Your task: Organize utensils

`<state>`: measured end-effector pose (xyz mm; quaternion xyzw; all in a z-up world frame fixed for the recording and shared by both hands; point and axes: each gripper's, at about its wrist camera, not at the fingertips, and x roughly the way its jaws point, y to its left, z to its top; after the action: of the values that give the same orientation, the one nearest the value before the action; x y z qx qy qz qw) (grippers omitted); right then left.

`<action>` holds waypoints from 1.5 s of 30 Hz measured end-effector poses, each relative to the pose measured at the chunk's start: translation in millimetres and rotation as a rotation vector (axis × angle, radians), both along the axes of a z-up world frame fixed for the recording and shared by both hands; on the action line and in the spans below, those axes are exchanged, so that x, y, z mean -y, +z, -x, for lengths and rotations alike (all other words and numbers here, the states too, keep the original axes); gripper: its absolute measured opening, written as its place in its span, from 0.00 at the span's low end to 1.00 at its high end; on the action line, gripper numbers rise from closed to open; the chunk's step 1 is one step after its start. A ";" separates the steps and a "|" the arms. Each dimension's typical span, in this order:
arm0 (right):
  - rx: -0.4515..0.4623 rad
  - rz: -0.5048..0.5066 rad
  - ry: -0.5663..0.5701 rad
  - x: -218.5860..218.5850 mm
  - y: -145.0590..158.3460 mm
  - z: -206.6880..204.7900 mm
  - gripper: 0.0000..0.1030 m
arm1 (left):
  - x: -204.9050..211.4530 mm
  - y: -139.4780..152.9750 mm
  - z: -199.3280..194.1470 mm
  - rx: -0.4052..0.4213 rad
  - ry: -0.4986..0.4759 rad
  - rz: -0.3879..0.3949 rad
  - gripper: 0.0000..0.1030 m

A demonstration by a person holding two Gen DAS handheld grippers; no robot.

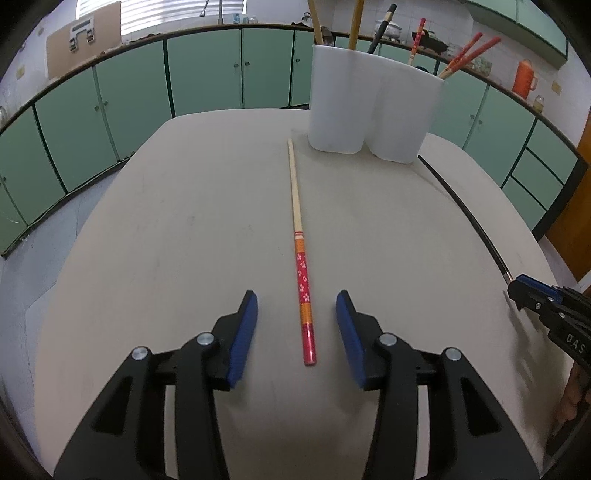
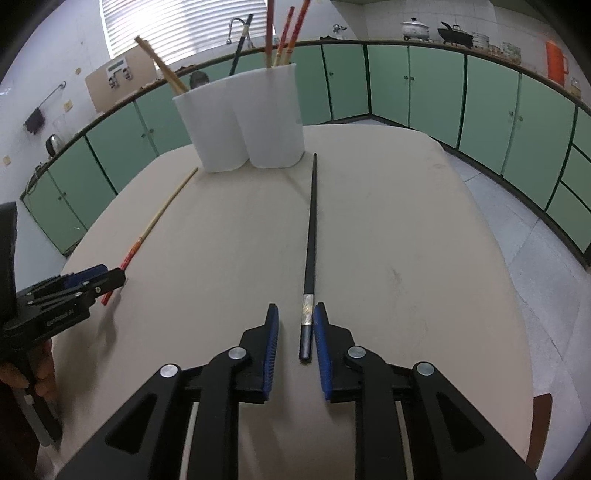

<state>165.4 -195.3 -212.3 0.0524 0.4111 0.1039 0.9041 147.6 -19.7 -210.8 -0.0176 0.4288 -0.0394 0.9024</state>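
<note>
Right hand-held gripper [image 2: 295,314] (pad hides black chopstick [image 2: 310,236] edge).

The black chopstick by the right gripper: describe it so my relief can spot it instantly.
On the beige table, right of the white utensil holder, a long black chopstick lies loose, its thick end between the right gripper fingers. Unlike the red-patterned chopstick, it is all black with a silver band.

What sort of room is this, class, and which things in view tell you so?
Most likely a kitchen: green cabinets run under a long counter, cooking pots sit on it, and a tap stands by the window.
</note>
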 end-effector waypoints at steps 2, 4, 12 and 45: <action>-0.008 -0.014 -0.006 2.9 -1.5 -1.4 0.19 | -2.9 -0.2 -0.1 -0.002 0.003 0.006 0.42; -0.014 -0.020 -0.006 4.2 -2.2 -2.7 0.19 | -2.9 -0.1 -0.2 -0.002 0.003 0.006 0.42; -0.012 0.012 0.015 -0.3 -5.6 13.5 0.19 | -5.6 0.3 11.4 -0.005 0.002 -0.001 0.46; -0.009 0.014 0.000 1.4 -6.7 16.2 0.15 | 4.9 0.3 24.2 -0.006 -0.012 -0.020 0.06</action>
<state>149.3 -196.8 -219.0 0.0463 0.4160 0.1008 0.9026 123.5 -24.6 -210.4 -0.0063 0.4321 -0.0406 0.9009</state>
